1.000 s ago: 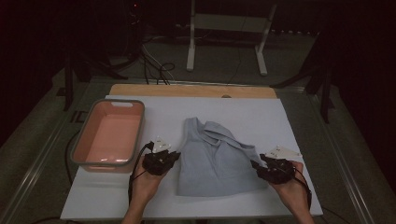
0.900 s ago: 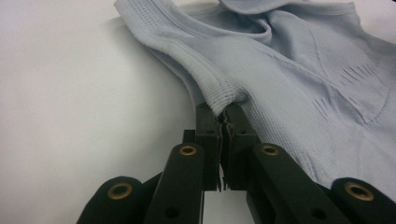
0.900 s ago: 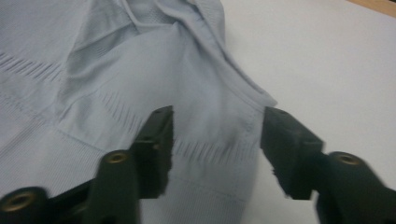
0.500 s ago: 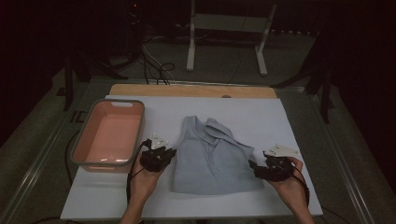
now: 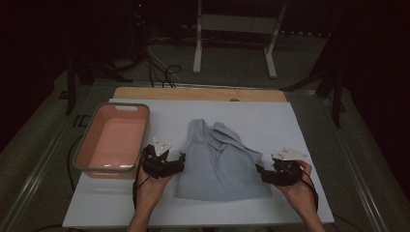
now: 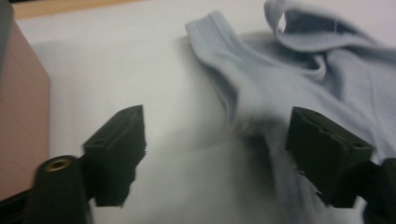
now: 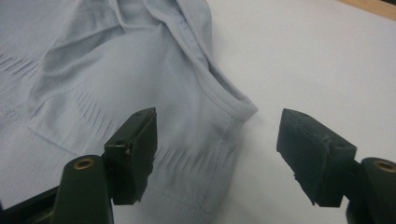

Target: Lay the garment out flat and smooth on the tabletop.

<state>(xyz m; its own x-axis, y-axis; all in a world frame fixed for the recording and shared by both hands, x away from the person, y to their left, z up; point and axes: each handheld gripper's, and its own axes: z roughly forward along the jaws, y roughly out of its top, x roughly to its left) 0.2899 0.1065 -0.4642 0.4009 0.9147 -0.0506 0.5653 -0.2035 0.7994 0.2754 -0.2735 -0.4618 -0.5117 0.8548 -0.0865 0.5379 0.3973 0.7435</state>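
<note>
The left gripper [image 5: 181,161] had just spread its jaws at the left edge of a pale blue sleeveless top [image 5: 220,162], gripping nothing. The right gripper [image 5: 260,173] had also just opened at the top's right edge. The top lay flat mid-desk [image 5: 300,121]. A pink tub [image 5: 113,140] sat just left of the left hand.
</note>
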